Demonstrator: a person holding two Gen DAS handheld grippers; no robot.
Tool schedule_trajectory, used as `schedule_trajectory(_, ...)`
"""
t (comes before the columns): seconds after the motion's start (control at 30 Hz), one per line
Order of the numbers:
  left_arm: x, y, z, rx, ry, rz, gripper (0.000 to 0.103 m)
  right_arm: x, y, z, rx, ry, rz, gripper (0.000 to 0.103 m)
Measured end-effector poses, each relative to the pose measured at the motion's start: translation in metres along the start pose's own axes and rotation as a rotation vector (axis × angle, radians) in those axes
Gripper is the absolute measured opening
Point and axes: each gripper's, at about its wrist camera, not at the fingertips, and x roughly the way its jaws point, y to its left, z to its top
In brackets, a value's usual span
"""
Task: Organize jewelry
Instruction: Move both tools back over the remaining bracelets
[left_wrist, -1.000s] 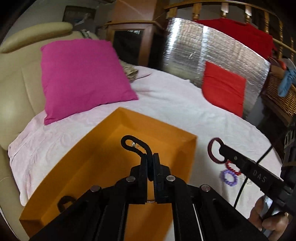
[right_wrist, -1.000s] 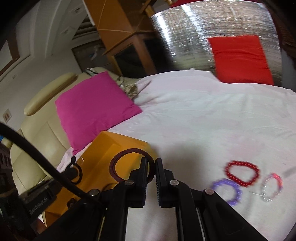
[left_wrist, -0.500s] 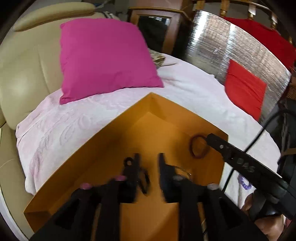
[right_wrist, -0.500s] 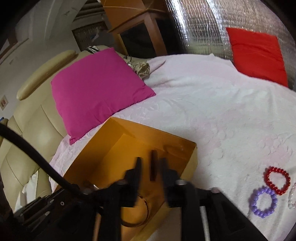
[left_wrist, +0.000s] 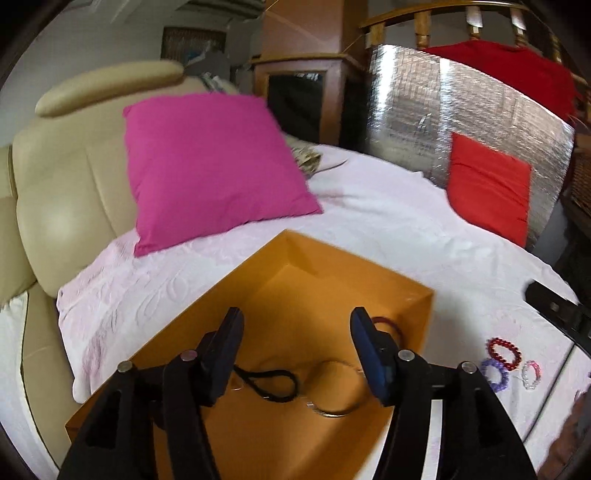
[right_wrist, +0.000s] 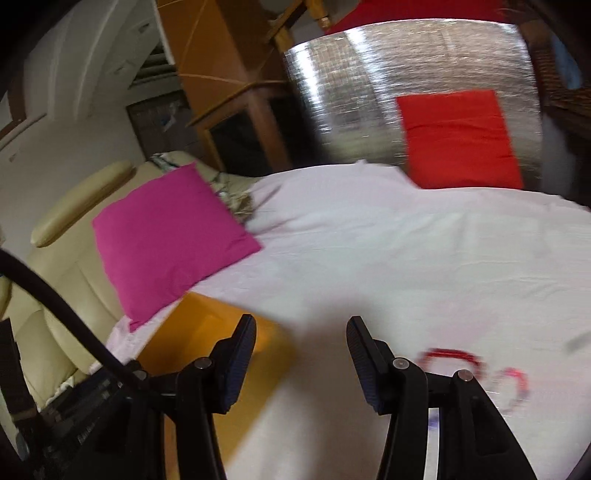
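Note:
An orange box (left_wrist: 421, 306) lies on the white bedspread. Inside it rest a black cord bracelet (left_wrist: 271, 382), a thin silver bangle (left_wrist: 334, 397) and a dark maroon ring bracelet (left_wrist: 386, 322). My left gripper (left_wrist: 295, 323) hovers over the box, its jaws opening with nothing between them. Red (left_wrist: 504, 349), purple (left_wrist: 496, 374) and pink-clear (left_wrist: 531, 373) bead bracelets lie on the spread to the right. My right gripper (right_wrist: 301, 328) is above the spread beside the box (right_wrist: 207, 328), jaws opening and empty; the red bracelet (right_wrist: 448, 356) appears blurred to its right.
A magenta cushion (left_wrist: 210, 166) leans on the cream headboard (left_wrist: 55, 177) behind the box. A red cushion (left_wrist: 487, 188) rests against a silver foil panel (left_wrist: 436, 122) at the far right. A black cable (right_wrist: 55, 306) crosses the right wrist view at left.
Both grippers went from shut to open. The left let go of the black cord bracelet and the right let go of the maroon ring; both now lie in the box. The right gripper swung away to the right.

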Motion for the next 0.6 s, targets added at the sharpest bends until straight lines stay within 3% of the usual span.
schedule_trajectory(0.33, -0.030, -0.085, -0.013, 0.173, -0.116, -0.050, 0.073, -0.114, -0.134, -0.017, 0.171, -0.080, -0.212, 0.055)
schedule_trajectory(0.5, -0.028, -0.124, -0.026, 0.264, -0.097, -0.065, 0.073, -0.142, -0.189, -0.042, 0.305, -0.104, -0.248, 0.055)
schedule_trajectory(0.6, -0.023, -0.144, -0.033, 0.305, -0.072, -0.077, 0.073, -0.143, -0.222, -0.053, 0.370, -0.076, -0.272, 0.055)
